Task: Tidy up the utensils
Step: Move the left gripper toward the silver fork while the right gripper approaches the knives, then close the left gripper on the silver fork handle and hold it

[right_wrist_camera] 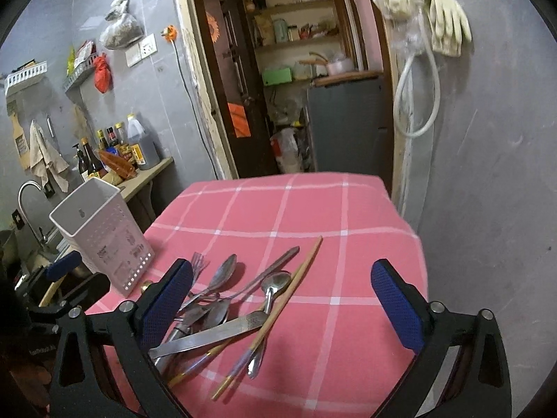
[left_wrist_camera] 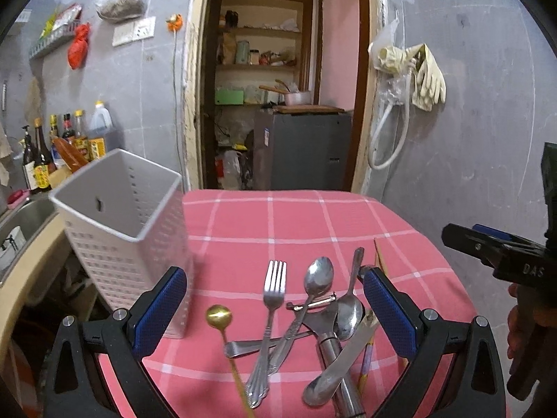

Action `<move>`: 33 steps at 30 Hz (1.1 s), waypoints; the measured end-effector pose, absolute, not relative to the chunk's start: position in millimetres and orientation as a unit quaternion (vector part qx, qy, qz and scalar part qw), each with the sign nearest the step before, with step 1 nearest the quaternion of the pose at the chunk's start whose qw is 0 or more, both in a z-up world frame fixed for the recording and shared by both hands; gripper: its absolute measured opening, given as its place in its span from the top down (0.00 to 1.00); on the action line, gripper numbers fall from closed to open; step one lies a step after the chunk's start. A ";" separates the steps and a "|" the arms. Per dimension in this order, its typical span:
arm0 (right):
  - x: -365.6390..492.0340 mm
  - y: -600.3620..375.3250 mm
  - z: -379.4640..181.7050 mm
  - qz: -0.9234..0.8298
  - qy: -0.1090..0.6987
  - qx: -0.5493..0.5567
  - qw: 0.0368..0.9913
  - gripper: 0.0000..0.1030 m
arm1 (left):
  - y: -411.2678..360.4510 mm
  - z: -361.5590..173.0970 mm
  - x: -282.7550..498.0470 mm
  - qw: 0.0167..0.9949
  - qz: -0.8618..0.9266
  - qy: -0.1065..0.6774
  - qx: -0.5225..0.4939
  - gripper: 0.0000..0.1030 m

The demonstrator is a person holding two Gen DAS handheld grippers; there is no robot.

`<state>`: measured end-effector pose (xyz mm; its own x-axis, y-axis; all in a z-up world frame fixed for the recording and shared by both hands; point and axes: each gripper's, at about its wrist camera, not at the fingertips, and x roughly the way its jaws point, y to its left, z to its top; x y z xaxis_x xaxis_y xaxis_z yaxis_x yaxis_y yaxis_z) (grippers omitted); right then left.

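A pile of metal utensils lies on the pink checked tablecloth point(left_wrist_camera: 278, 216): a fork point(left_wrist_camera: 273, 299), a spoon point(left_wrist_camera: 318, 275), a small gold spoon point(left_wrist_camera: 218, 315) and a peeler point(left_wrist_camera: 313, 304). My left gripper point(left_wrist_camera: 275, 310) hangs open just above them, with nothing between its pads. The white perforated utensil holder point(left_wrist_camera: 128, 230) stands empty to its left. In the right wrist view, my right gripper point(right_wrist_camera: 282, 301) is open over the same pile, above a table knife point(right_wrist_camera: 216, 334), chopsticks point(right_wrist_camera: 289, 292) and a spoon point(right_wrist_camera: 275, 285). The holder point(right_wrist_camera: 104, 237) stands at the cloth's left edge.
A sink with a tap point(right_wrist_camera: 28, 191) and a counter with bottles point(left_wrist_camera: 52, 146) lie left of the table. Behind it, a doorway opens onto shelves and a grey cabinet point(left_wrist_camera: 303, 149). Gloves point(left_wrist_camera: 424, 76) and a hose hang on the grey wall at right.
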<state>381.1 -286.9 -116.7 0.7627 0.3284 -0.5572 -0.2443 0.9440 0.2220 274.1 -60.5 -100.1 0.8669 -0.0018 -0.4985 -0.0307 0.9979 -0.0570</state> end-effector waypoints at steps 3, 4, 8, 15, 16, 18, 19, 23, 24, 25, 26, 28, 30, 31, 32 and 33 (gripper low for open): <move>398.2 -286.4 -133.3 0.161 0.331 0.080 0.927 0.19 | -63.3 -108.6 288.9 0.962 -0.002 0.273 -0.035 0.06; 404.3 -286.0 -139.7 0.163 0.339 0.084 0.923 0.20 | -64.0 -111.8 293.7 0.960 -0.004 0.278 -0.036 0.08; 425.1 -278.8 -162.8 0.176 0.364 0.097 0.910 0.33 | -63.8 -126.3 314.6 0.952 -0.011 0.303 -0.043 0.20; 444.1 -258.3 -188.7 0.211 0.388 0.106 0.891 0.62 | -58.6 -154.1 347.1 0.929 -0.017 0.364 -0.068 0.46; 446.4 -253.5 -190.9 0.220 0.391 0.104 0.887 0.64 | -57.5 -156.9 350.5 0.926 -0.020 0.370 -0.071 0.48; 447.4 -249.4 -193.4 0.231 0.398 0.104 0.882 0.67 | -56.4 -161.2 357.9 0.921 -0.022 0.382 -0.075 0.52; 449.1 -246.2 -195.3 0.237 0.402 0.103 0.879 0.68 | -55.9 -163.5 361.4 0.918 -0.024 0.388 -0.077 0.53; 456.5 -235.6 -204.5 0.238 0.431 0.091 0.866 0.70 | -53.8 -174.8 376.6 0.904 -0.020 0.419 -0.079 0.56; 457.2 -238.3 -208.2 0.238 0.438 0.092 0.862 0.70 | -53.6 -177.1 379.2 0.901 -0.019 0.426 -0.078 0.57; 458.1 -237.3 -209.0 0.237 0.442 0.094 0.860 0.70 | -53.0 -179.2 381.9 0.898 -0.019 0.432 -0.077 0.57; 459.8 -236.3 -210.0 0.236 0.448 0.094 0.857 0.70 | -53.7 -181.5 385.5 0.895 -0.019 0.440 -0.074 0.57; 465.1 -234.5 -213.1 0.231 0.471 0.089 0.847 0.70 | -54.2 -185.3 391.2 0.889 -0.020 0.452 -0.071 0.57; 470.7 -238.3 -218.3 0.232 0.500 0.101 0.828 0.70 | -55.2 -186.7 395.1 0.888 -0.022 0.454 -0.069 0.57; 473.0 -238.7 -218.0 0.234 0.504 0.107 0.825 0.70 | -56.2 -187.2 397.5 0.888 -0.024 0.455 -0.066 0.57; 474.9 -238.4 -218.1 0.240 0.509 0.113 0.819 0.70 | -56.0 -187.6 399.0 0.887 -0.025 0.457 -0.064 0.57; 476.3 -236.6 -219.4 0.244 0.513 0.112 0.815 0.70 | -56.4 -187.5 399.7 0.887 -0.025 0.457 -0.064 0.57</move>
